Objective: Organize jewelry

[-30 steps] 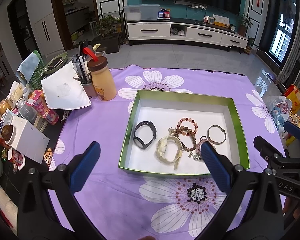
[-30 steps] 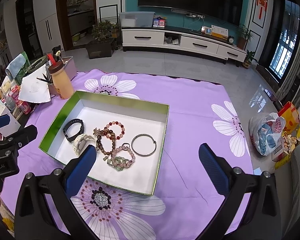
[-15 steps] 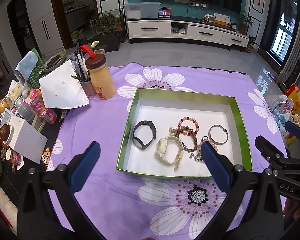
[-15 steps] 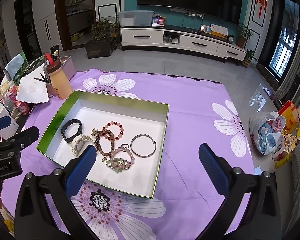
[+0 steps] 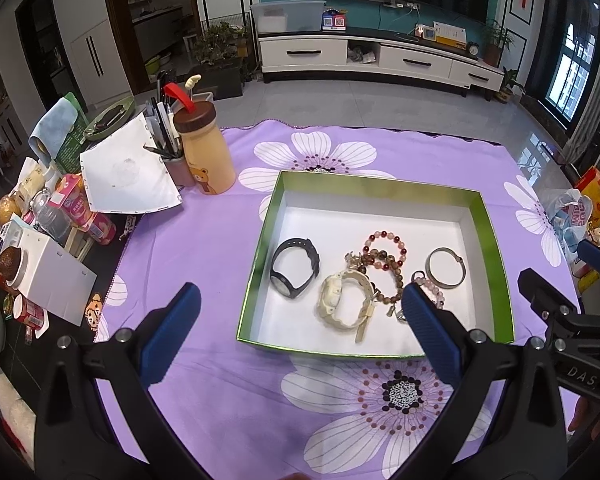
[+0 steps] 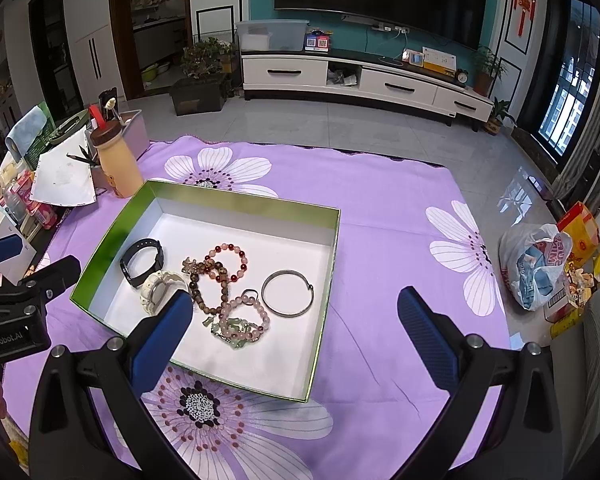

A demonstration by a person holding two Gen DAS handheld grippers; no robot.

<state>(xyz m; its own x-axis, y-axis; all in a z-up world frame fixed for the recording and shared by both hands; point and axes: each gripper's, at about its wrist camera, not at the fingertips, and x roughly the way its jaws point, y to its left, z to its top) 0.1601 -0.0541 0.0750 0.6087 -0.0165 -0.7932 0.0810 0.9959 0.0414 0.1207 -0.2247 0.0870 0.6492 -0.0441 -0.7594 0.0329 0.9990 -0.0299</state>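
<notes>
Purple flowered cloth (image 5: 204, 240) is covering the table, soft and a little creased, and at its middle a shallow rectangular box (image 5: 496, 248) with glossy green walls and a white floor is sitting. Every piece of jewelry is lying inside it, crowded toward the 6 o'clock wall: a black strap watch (image 5: 295, 267) at 9 o'clock, a chunky cream watch (image 5: 342, 300) touching the tangle of round-beaded bracelets (image 6: 220, 276), pink and green ones (image 6: 242, 322) knotting together, and a thin metal bangle (image 6: 287, 293) lying apart at 3 o'clock. Gathered they are, yet heaped; this is fitting either a pile waiting to be sorted or a finished gathering-in. Both tools are hanging above the near edge, the left gripper (image 5: 300, 332) spread wide and carrying nothing, the right gripper (image 6: 296, 332) gaping equally wide, also empty.
</notes>
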